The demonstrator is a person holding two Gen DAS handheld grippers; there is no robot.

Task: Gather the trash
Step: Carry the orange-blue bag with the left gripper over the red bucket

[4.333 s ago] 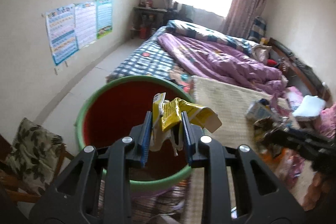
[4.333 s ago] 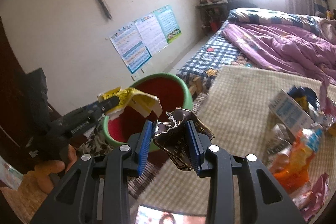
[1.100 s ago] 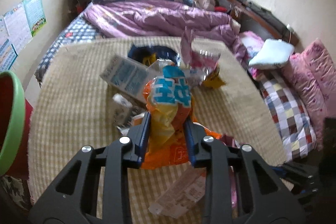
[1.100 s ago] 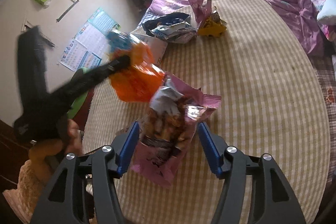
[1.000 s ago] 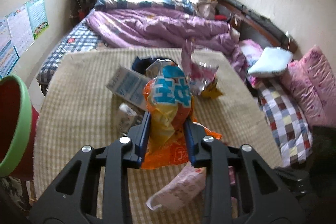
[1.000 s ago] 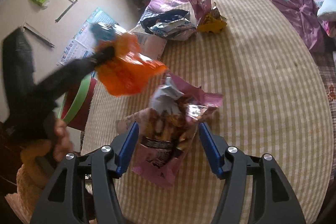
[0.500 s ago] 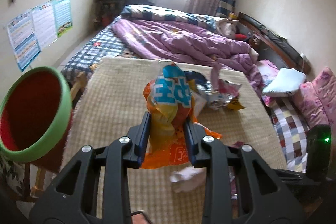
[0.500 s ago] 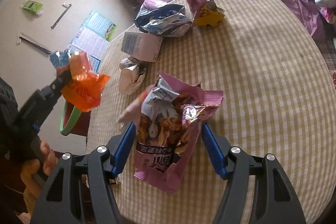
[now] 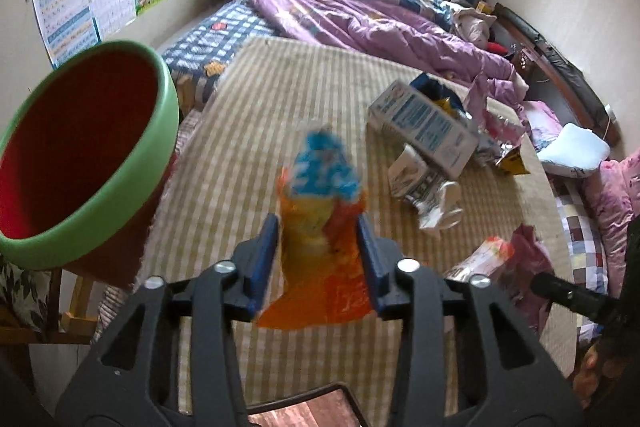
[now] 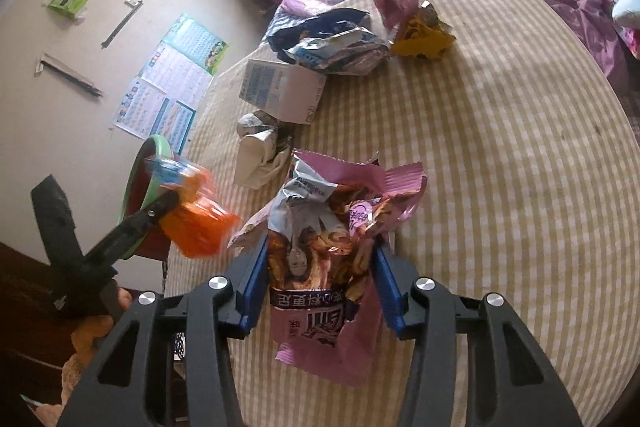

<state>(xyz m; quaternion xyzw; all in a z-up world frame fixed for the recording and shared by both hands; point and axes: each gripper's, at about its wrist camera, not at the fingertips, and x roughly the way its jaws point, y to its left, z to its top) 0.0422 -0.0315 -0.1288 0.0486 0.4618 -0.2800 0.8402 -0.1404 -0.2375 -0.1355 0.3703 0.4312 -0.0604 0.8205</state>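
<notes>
So I've got the left gripper [image 9: 318,255] clamped on an orange chip bag [image 9: 320,251], just right of the green-rimmed bin [image 9: 120,163]. Right gripper [image 10: 322,285] is clenched on a pink snack bag [image 10: 324,267], further from the bin.

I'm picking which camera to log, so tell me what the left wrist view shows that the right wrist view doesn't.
Only the left wrist view shows the red inside of the green-rimmed bin, the window and the white pillow.

Only the right wrist view shows the left gripper from outside, gripping the orange snack bag near the bin, and the pink snack bag whole between the right gripper fingers.

Both show the checked mat, white carton, crumpled wrappers and purple bedding.
</notes>
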